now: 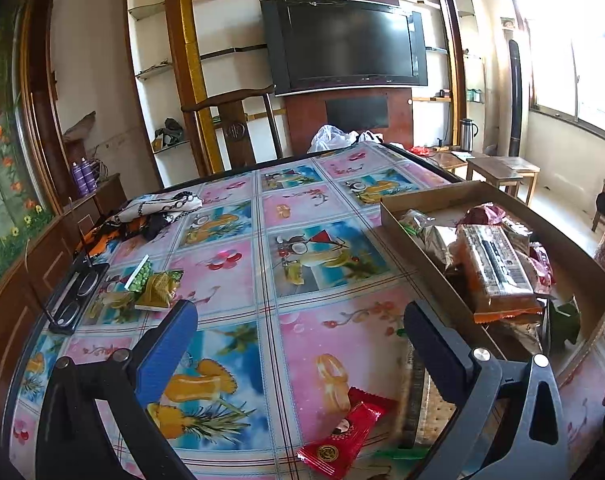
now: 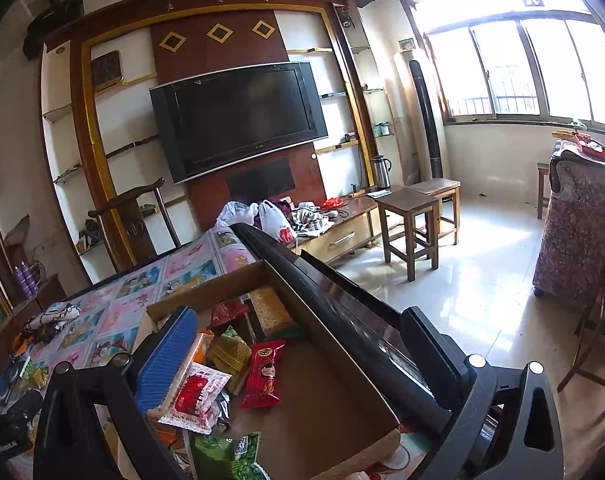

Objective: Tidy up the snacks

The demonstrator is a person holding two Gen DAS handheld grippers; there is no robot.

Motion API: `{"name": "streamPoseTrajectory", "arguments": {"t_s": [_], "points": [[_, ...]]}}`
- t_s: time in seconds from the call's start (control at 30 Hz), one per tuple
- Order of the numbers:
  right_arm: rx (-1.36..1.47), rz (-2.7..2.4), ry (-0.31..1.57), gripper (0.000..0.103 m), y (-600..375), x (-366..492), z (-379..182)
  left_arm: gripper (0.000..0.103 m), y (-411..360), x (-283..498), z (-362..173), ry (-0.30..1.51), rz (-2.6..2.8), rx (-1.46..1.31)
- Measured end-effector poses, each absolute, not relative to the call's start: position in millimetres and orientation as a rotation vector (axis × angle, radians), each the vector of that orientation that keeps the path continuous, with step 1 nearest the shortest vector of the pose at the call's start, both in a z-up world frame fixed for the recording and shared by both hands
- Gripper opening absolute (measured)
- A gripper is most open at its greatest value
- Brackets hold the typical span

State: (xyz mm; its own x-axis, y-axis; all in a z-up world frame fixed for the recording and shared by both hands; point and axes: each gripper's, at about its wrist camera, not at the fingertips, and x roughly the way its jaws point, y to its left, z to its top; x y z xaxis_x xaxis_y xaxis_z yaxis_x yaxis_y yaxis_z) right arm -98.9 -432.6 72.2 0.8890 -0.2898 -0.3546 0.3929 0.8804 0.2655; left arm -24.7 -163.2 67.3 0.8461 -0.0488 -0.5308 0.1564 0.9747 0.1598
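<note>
In the left wrist view my left gripper (image 1: 298, 346) hangs open above the fruit-print tablecloth (image 1: 302, 240), nothing between its fingers. A red snack packet (image 1: 342, 436) lies on the cloth just below it, and a cracker packet (image 1: 420, 404) lies by the right finger. Green and yellow packets (image 1: 154, 286) lie at the left. A shallow cardboard box (image 1: 418, 196) at the right holds several snacks, an orange packet (image 1: 498, 272) on top. In the right wrist view my right gripper (image 2: 302, 360) is open over the box (image 2: 326, 344), above a red packet (image 2: 262, 372) and a white-red packet (image 2: 198, 396).
A pair of glasses in a black case (image 1: 74, 296) and a crumpled cloth (image 1: 154, 208) lie at the table's left. A wooden chair (image 1: 230, 120) stands behind the table. The black table edge (image 2: 322, 280) runs beside the box. Stools (image 2: 414, 216) and a sofa (image 2: 578, 220) stand to the right.
</note>
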Motion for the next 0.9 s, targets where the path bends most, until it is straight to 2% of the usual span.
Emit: {"name": "streamPoseTrajectory", "arguments": {"t_s": [0.4,0.57,0.9], "points": [[0.349,-0.333,0.289,0.102,-432.2,-105.3,72.6,0.103,-219.1,-66.7,57.2,0.561,-0.486,0.373],[0.360,-0.306,0.290,0.102,-432.4,-104.9,72.2,0.103,-239.5,-72.7,42.8,0.574,-0.489,0.474],[0.336,-0.289,0.284,0.102,-426.5,-103.8,73.7,0.103,-243.9,-65.8,35.8,0.598,-0.477,0.485]]}}
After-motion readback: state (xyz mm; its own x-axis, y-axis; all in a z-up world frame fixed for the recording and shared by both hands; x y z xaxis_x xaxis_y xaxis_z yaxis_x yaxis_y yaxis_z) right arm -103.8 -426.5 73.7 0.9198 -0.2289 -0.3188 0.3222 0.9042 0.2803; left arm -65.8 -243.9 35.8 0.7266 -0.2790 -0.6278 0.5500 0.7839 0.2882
